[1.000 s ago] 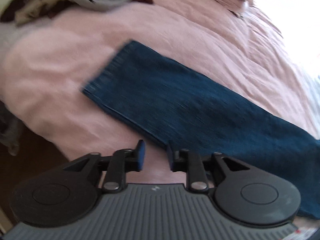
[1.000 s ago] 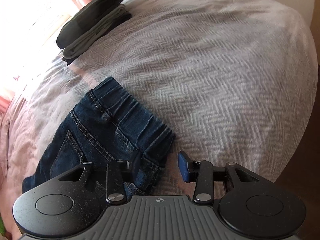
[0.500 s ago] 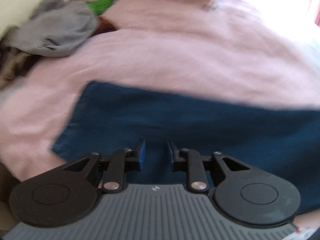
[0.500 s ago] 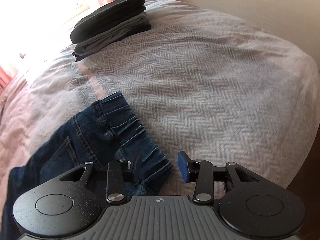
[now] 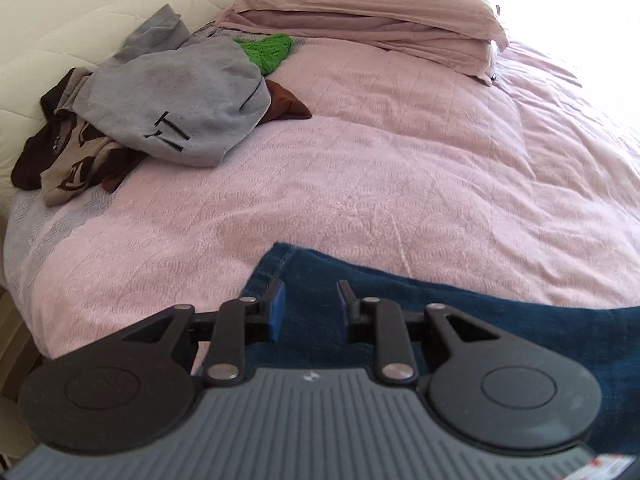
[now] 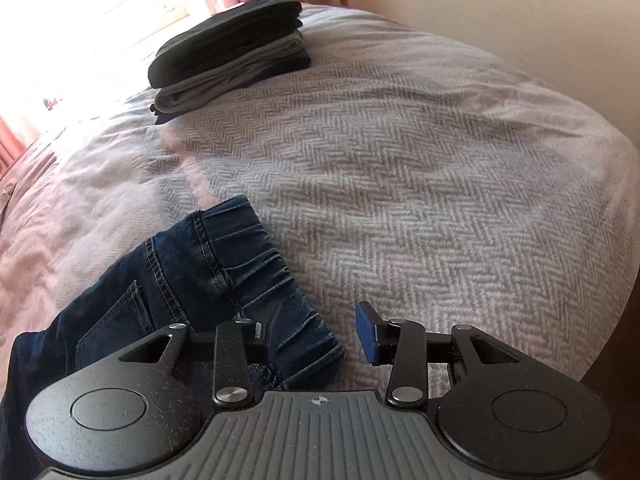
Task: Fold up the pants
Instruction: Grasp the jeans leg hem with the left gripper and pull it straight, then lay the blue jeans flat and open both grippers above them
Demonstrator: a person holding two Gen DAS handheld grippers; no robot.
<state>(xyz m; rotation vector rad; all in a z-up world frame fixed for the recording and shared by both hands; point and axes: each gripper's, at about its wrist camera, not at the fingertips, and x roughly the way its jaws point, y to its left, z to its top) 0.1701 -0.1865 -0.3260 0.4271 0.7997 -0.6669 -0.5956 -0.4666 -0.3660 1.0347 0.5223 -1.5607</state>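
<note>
Pants (image 6: 192, 280) flat on bed (image 6: 420, 184); folded stack (image 6: 232, 56) behind; clothes pile (image 5: 160, 100) far left.

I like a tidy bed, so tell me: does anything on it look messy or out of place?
Yes. A heap of unfolded clothes is dumped near the headboard, unlike the neat folded stack at the far corner. The jeans lie flat, waistband bunched.

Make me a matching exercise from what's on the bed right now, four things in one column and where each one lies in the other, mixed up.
Things:
1. jeans
2. folded stack
3. green knit
4. grey garment

Places:
A. on the herringbone blanket, near the window
B. on top of the unfolded heap
C. flat under both grippers
D. between the heap and the pillows

Pairs: 1-C, 2-A, 3-D, 4-B
</note>
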